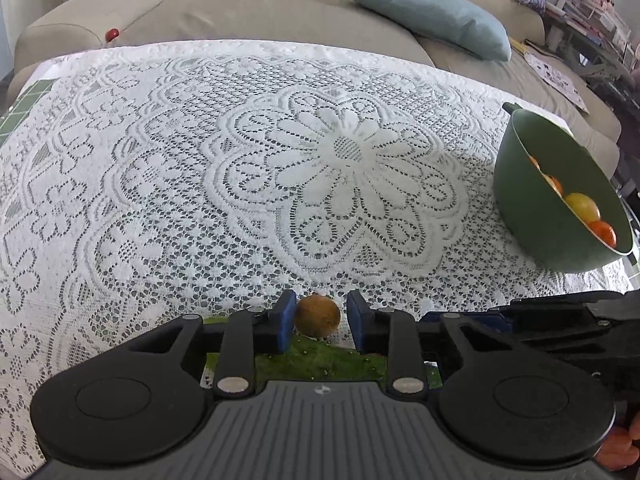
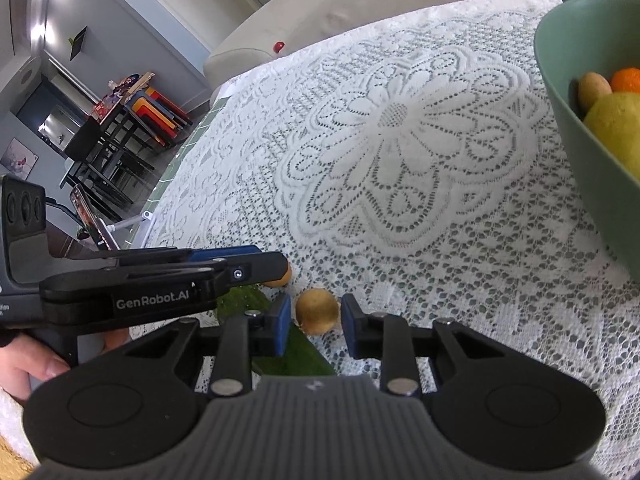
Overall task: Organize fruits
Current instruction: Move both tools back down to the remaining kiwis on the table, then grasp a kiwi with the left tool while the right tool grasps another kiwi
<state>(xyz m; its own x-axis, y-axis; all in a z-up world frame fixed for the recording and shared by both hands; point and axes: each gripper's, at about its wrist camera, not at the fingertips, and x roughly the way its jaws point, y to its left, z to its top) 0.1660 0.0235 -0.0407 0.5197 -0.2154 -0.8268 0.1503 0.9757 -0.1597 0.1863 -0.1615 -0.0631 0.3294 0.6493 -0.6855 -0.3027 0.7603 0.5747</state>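
Brown fruit (image 1: 317, 316) between left tool (image 1: 320, 320) pads

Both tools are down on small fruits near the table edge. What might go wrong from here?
1. The left tool touches its small brown fruit with one pad only; it may slip out on lifting.
2. The right tool sits close beside the left; they might collide.
3. The green bowl already holds fruit, so drops could bounce.

Black two-finger left gripper (image 1: 319, 320) with blue pads (image 1: 285, 322), round black discs, silver rivets, ribbed grey body, right gripper (image 2: 315, 322) alike, white "GenRobot.AI" lettering mid-left.
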